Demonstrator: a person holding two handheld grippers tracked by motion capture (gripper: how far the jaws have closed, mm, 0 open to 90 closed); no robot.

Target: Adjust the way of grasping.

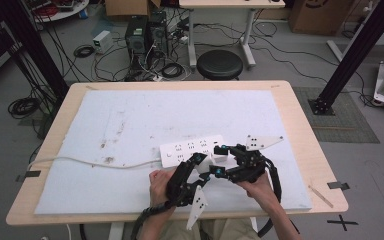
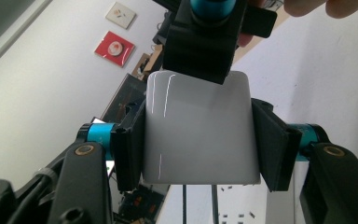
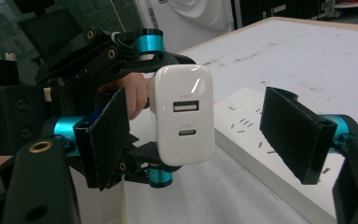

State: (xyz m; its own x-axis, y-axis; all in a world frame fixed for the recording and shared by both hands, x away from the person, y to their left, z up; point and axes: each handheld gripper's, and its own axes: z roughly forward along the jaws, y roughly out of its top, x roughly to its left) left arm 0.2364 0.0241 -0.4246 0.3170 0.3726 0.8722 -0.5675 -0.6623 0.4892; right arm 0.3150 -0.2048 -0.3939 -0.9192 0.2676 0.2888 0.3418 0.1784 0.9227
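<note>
Charger clamped in left gripper, held above table just near of power strip. Right gripper jaws wide, straddling charger, pads not touching.

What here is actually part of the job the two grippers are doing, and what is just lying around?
In use:
- white charger, clamped by the left gripper
- right gripper, jaws open either side of the charger
- white power strip and its cord

Just lying about:
- black stool
- computer tower
- floor cables
- cardboard box
</note>
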